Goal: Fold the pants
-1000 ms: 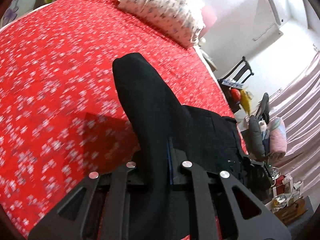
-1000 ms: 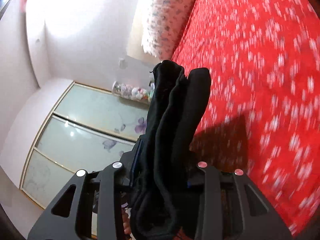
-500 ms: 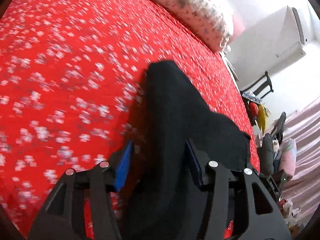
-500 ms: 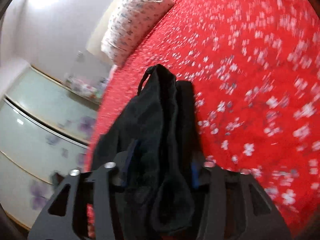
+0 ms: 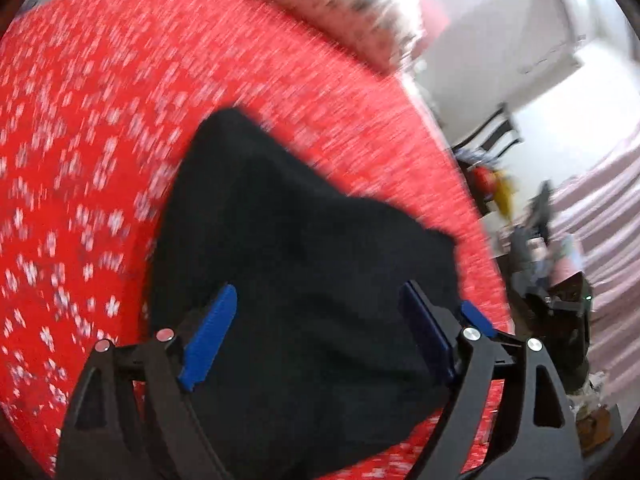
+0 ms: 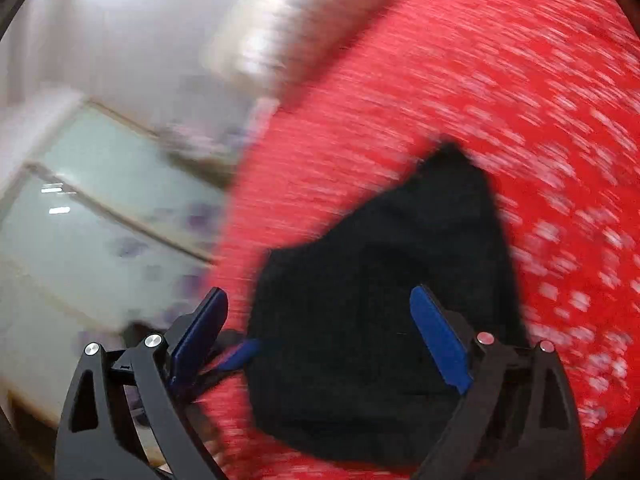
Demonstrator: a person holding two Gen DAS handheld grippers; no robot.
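Note:
The black pants lie folded in a heap on the red floral bedspread. My left gripper is open, its blue-padded jaws wide apart on either side of the cloth, holding nothing. In the right wrist view the same black pants lie on the bedspread. My right gripper is also open, jaws spread wide over the cloth. Both views are blurred by motion.
A floral pillow lies at the head of the bed. Beyond the bed's right edge are a dark chair and cluttered items. In the right wrist view a glass-fronted wardrobe stands left of the bed.
Both grippers were shut on the raised pants; now both have opened wide and the pants have dropped onto the bedspread. Both cameras are moving fast.

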